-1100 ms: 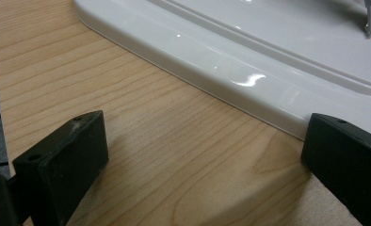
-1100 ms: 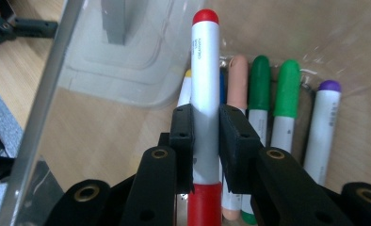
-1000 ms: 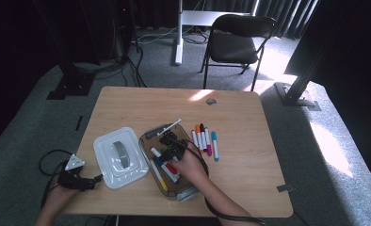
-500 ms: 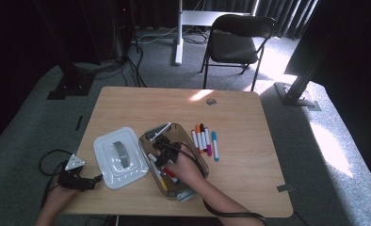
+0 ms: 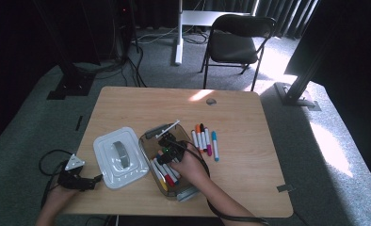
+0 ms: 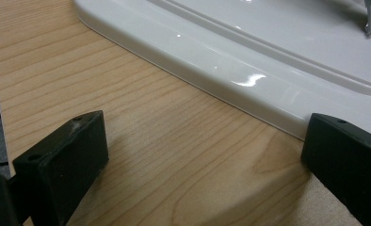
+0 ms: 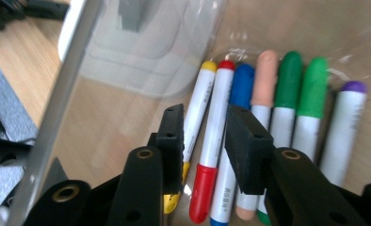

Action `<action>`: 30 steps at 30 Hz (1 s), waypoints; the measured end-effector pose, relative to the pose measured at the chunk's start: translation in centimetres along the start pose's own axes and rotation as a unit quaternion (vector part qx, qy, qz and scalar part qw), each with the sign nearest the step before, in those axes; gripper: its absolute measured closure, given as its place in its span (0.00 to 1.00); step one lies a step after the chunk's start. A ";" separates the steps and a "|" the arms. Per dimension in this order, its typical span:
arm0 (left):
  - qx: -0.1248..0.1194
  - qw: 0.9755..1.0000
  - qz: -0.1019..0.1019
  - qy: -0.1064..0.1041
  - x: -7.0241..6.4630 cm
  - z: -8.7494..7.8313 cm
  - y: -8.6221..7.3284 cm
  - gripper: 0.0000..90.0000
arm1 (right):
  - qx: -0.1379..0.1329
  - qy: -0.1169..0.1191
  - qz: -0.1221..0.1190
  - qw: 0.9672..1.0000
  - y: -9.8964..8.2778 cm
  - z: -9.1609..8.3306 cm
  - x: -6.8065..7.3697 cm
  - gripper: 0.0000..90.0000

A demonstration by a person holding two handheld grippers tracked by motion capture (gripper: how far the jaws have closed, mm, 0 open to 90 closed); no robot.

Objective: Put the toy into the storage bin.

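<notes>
Right hand-held gripper (image 7: 205, 136) inside the clear box (image 5: 148, 141), jaws just been opening, narrowly apart over the red marker (image 7: 214, 141) lying free among others, left hand-held gripper (image 6: 197, 155) wide on the bench (image 6: 80, 66) beside the white lid (image 6: 249, 56)

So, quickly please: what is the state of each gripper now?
Left gripper: open, holding nothing, resting beside the white lid.
Right gripper: jaws just opening over the red-capped marker in the clear box, not gripping it.

Yellow-capped marker (image 7: 198, 101), red-capped marker (image 7: 216, 141), blue one (image 7: 242, 84) showing white barrels; white lid (image 5: 120, 157); pale wood-grain table (image 5: 249, 117).
</notes>
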State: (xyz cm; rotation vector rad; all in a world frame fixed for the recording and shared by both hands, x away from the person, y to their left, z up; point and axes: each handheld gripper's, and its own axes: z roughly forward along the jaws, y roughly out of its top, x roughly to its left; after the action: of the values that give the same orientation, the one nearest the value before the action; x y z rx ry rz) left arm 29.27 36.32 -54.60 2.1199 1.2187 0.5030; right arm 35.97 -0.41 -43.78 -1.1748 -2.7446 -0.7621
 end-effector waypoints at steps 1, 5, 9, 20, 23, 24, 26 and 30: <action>0.001 1.000 0.001 0.000 0.0 0.0 0.0 0.02 | -0.008 0.000 0.001 1.000 -0.1 -0.5 -0.2 0.74; 0.000 1.000 0.000 0.000 0.0 0.0 0.0 0.02 | -0.031 -0.005 0.007 0.999 -0.6 -2.2 -0.8 0.68; 0.000 1.000 0.000 0.000 0.0 0.0 0.0 0.02 | -0.063 -0.002 0.018 0.998 -1.2 -4.2 -1.7 0.64; 0.000 1.000 0.000 0.000 0.0 0.0 0.0 0.02 | -0.121 -0.011 0.052 0.991 -3.1 -8.1 -4.9 0.57; 0.000 1.000 0.000 0.000 0.0 0.0 0.0 0.02 | -0.133 -0.015 0.056 0.989 -3.6 -8.8 -5.6 0.56; 0.000 1.000 0.000 0.000 0.0 0.0 0.0 0.02 | -0.135 -0.016 0.057 0.989 -3.7 -9.0 -5.8 0.56; 0.000 1.000 0.000 0.000 0.0 0.0 0.0 0.02 | -0.145 -0.021 0.061 0.987 -4.1 -9.4 -6.3 0.56; 0.000 1.000 0.001 0.000 0.0 0.0 0.0 0.02 | -0.160 -0.033 0.071 0.984 -4.9 -10.1 -7.5 0.53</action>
State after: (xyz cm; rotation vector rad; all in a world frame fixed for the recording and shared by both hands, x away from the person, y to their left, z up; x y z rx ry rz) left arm 29.27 36.33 -54.60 2.1217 1.2176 0.5033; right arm 36.51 -12.93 -38.76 -1.4564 -2.6192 -1.1983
